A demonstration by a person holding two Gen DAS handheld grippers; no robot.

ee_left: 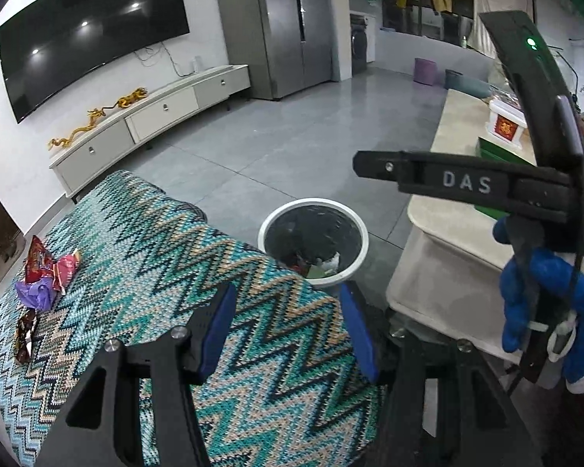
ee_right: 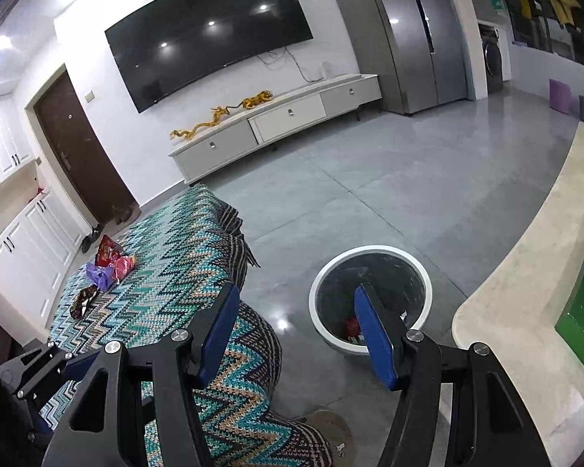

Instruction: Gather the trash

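Note:
Several wrappers lie on the zigzag-patterned sofa cover (ee_left: 167,257): a red snack bag (ee_left: 37,260), a pink wrapper (ee_left: 67,268), a purple wrapper (ee_left: 33,294) and a brown wrapper (ee_left: 25,334). The same wrappers show in the right wrist view (ee_right: 105,268). A white-rimmed trash bin (ee_left: 314,243) with some trash inside stands on the floor beside the sofa; it also shows in the right wrist view (ee_right: 370,303). My left gripper (ee_left: 288,334) is open and empty over the sofa edge. My right gripper (ee_right: 296,334) is open and empty, near the bin.
A beige table (ee_left: 459,194) with a white box (ee_left: 506,124) stands right of the bin. A TV cabinet (ee_right: 276,124) and a fridge (ee_right: 412,35) line the far wall. Grey tiled floor (ee_right: 389,194) lies between.

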